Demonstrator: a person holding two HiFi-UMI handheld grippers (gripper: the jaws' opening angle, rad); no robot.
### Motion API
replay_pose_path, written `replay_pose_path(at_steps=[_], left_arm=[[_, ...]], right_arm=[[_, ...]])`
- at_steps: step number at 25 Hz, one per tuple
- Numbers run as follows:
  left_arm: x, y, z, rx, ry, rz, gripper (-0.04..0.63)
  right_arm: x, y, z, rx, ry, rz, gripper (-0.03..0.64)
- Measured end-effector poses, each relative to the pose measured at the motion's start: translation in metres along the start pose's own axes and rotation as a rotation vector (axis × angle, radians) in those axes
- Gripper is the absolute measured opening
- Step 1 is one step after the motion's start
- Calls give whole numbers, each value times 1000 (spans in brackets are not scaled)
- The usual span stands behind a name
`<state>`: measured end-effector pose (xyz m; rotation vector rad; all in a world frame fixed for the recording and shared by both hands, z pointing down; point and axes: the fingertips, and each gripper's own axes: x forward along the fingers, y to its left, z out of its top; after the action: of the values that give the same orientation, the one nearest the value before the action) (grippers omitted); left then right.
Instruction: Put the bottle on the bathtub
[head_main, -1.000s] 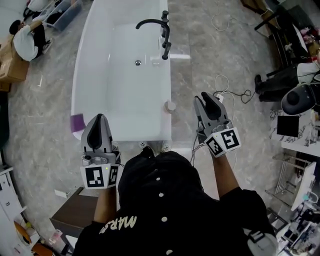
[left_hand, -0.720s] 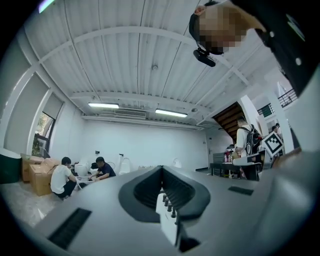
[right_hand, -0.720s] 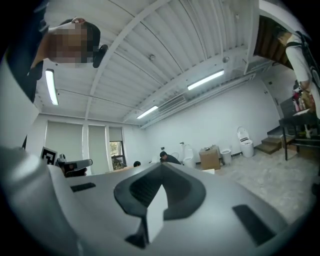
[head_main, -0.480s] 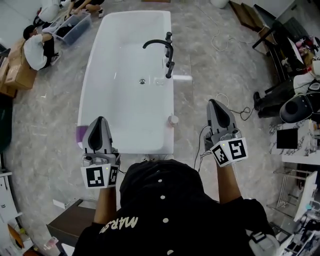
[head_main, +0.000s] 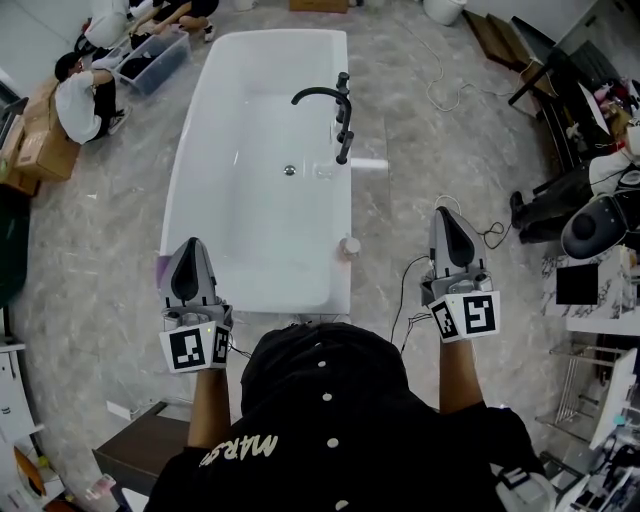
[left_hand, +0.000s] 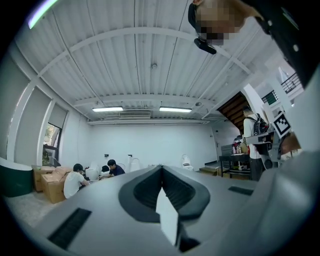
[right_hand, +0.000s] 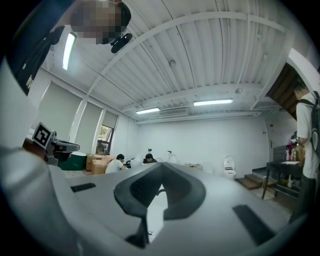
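Observation:
The white bathtub (head_main: 190, 170) lies lengthwise ahead of me in the head view. A small pale bottle (head_main: 349, 245) with a round top is at the tub's right rim, near its front end. My left gripper (head_main: 190, 245) is shut and empty, just off the tub's front left corner. Right of the tub, over the floor, my right gripper (head_main: 447, 213) is also shut and empty, about a hand's width from the bottle. In both gripper views the jaws meet with nothing between them, and both look out across the room, with the tub hidden.
A black faucet (head_main: 335, 100) stands on the tub's right rim. A purple item (head_main: 160, 268) lies by the tub's left side. Cables (head_main: 470, 190) trail on the marble floor at right. People (head_main: 80, 95) sit with boxes at the far left. A dark cabinet (head_main: 150, 440) is behind my left arm.
The tub has slid up and away in the head view. My right gripper has drifted right, farther from the bottle. Both grippers stay shut.

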<state>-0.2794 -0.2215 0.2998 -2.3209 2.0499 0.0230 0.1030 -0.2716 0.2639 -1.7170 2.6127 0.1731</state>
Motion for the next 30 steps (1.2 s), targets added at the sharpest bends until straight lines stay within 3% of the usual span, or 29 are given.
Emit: replay_pose_path(at_steps=[30], left_arm=[[1, -18, 6, 13, -13, -18, 11]], right_arm=[[0, 17, -2, 8, 6, 69, 3]])
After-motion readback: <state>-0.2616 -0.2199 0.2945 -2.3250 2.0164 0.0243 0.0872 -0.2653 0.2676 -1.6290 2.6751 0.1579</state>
